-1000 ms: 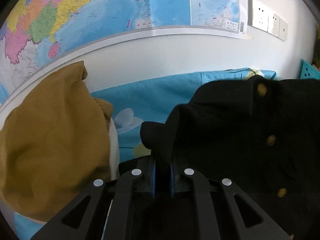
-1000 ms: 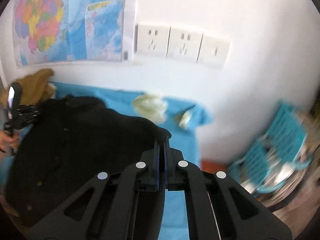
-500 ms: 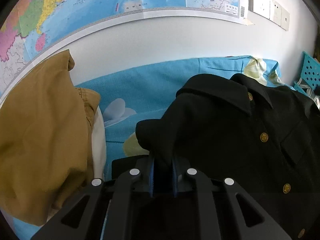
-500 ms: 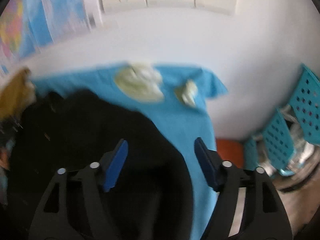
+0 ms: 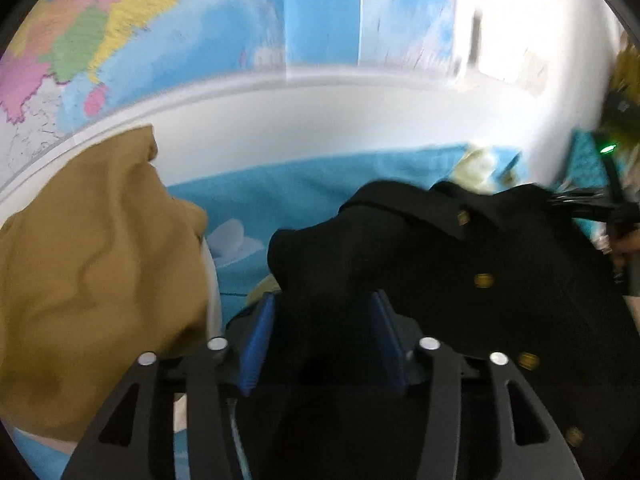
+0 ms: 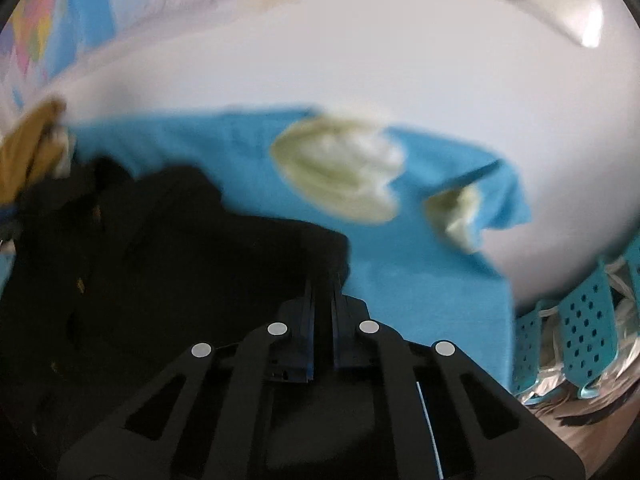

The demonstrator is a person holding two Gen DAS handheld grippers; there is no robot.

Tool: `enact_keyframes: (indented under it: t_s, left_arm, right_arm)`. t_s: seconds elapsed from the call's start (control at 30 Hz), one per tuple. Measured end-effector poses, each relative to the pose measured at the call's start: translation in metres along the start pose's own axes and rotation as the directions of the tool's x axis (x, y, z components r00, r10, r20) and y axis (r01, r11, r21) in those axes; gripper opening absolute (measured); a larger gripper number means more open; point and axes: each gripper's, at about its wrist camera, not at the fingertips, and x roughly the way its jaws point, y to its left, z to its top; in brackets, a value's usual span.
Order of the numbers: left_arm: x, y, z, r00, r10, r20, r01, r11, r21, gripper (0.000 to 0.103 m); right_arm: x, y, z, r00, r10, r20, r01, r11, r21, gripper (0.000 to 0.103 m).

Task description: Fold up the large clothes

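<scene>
1. A black jacket (image 5: 460,264) with gold buttons lies on a blue printed sheet (image 5: 280,192), filling the right and lower middle of the blurred view.
2. The left gripper (image 5: 322,312) sits at the jacket's near left corner, its blue pads (image 5: 256,344) spread apart with a fold of black cloth lying between them.
3. Left of the jacket is a heap of mustard-brown cloth (image 5: 92,264).
4. Behind the jacket, a white wall carries a coloured map (image 5: 192,28).
5. At the jacket's far right edge, the right gripper (image 5: 588,204) is seen, touching the cloth.
</scene>
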Motion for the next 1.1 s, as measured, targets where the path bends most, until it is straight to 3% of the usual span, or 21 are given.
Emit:
enact_keyframes:
  t_s: [0.03,0.13,0.17,0.27,0.3,0.37,0.47,0.57,0.63,0.73,0.8,0.9,0.93,0.97,1.0,1.03,1.07,1.1]
  left_arm:
    - [-0.009,0.004,-0.003,1.000,-0.014,0.017,0.015,1.000,-0.010,0.068]
    - [-0.024,0.015,-0.018,0.999,-0.050,0.018,0.051,0.998,-0.031,0.068]
    - [-0.023,0.018,-0.026,0.998,-0.056,-0.008,0.055,0.998,-0.038,0.068]
    - [-0.020,0.026,-0.052,0.996,-0.057,-0.070,0.053,0.997,-0.060,0.068]
    - [-0.021,0.028,-0.058,0.994,-0.079,-0.075,0.073,0.994,-0.075,0.068]
    - [-0.026,0.034,-0.072,0.990,-0.121,-0.069,0.112,0.987,-0.119,0.068]
    - [-0.031,0.041,-0.086,0.984,-0.170,-0.053,0.159,0.973,-0.168,0.068]
    - [-0.037,0.045,-0.096,0.979,-0.201,-0.032,0.189,0.957,-0.222,0.060]
    - [-0.043,0.045,-0.102,0.978,-0.207,-0.014,0.197,0.950,-0.243,0.056]
    - [-0.057,0.053,-0.110,0.984,-0.180,0.014,0.177,0.948,-0.264,0.056]
    - [-0.068,0.065,-0.117,0.989,-0.146,0.023,0.147,0.946,-0.288,0.056]
    - [-0.080,0.083,-0.125,0.995,-0.100,0.029,0.103,0.942,-0.319,0.056]
    - [-0.085,0.088,-0.128,0.996,-0.089,0.031,0.095,0.941,-0.326,0.056]
    - [-0.086,0.091,-0.129,0.996,-0.087,0.033,0.093,0.940,-0.327,0.056]
    - [-0.088,0.093,-0.130,0.996,-0.087,0.034,0.093,0.940,-0.327,0.056]
    - [-0.088,0.093,-0.131,0.995,-0.093,0.033,0.099,0.940,-0.326,0.056]
    - [-0.088,0.092,-0.131,0.994,-0.103,0.034,0.109,0.941,-0.320,0.056]
    - [-0.088,0.089,-0.132,0.992,-0.120,0.036,0.125,0.942,-0.311,0.056]
  right_arm:
    - [-0.002,-0.006,0.000,1.000,-0.007,0.000,0.007,1.000,0.030,0.005]
    - [0.023,0.002,-0.008,0.989,-0.105,-0.101,0.102,0.994,-0.029,0.008]
    - [0.027,0.004,-0.009,0.987,-0.121,-0.110,0.117,0.992,-0.046,0.014]
    - [0.006,0.017,-0.005,0.982,-0.180,-0.058,0.178,0.983,-0.044,0.055]
    - [-0.006,0.024,-0.002,0.985,-0.170,-0.020,0.169,0.985,-0.038,0.054]
    - [-0.032,0.048,0.004,0.995,-0.091,0.039,0.093,0.994,-0.060,0.055]
    - [-0.064,0.104,0.005,0.988,0.141,0.066,-0.130,0.981,-0.146,0.058]
    - [-0.073,0.180,-0.004,0.944,0.329,-0.010,-0.321,0.913,-0.252,0.063]
    - [-0.066,0.232,-0.015,0.893,0.436,-0.111,-0.449,0.846,-0.288,0.063]
    - [-0.052,0.290,-0.030,0.830,0.513,-0.221,-0.558,0.774,-0.300,0.066]
    - [-0.049,0.319,-0.041,0.808,0.522,-0.273,-0.588,0.741,-0.324,0.077]
    - [-0.040,0.353,-0.063,0.831,0.457,-0.317,-0.554,0.730,-0.400,0.080]
    - [-0.036,0.352,-0.069,0.851,0.424,-0.310,-0.524,0.730,-0.439,0.078]
    - [-0.035,0.359,-0.079,0.890,0.358,-0.282,-0.455,0.728,-0.512,0.054]
    - [-0.034,0.359,-0.084,0.910,0.320,-0.263,-0.414,0.727,-0.548,0.020]
    - [-0.033,0.353,-0.082,0.913,0.317,-0.259,-0.409,0.732,-0.545,0.013]
    - [-0.036,0.340,-0.075,0.887,0.372,-0.273,-0.460,0.745,-0.483,0.004]
    - [-0.040,0.325,-0.068,0.862,0.422,-0.281,-0.506,0.752,-0.422,0.004]
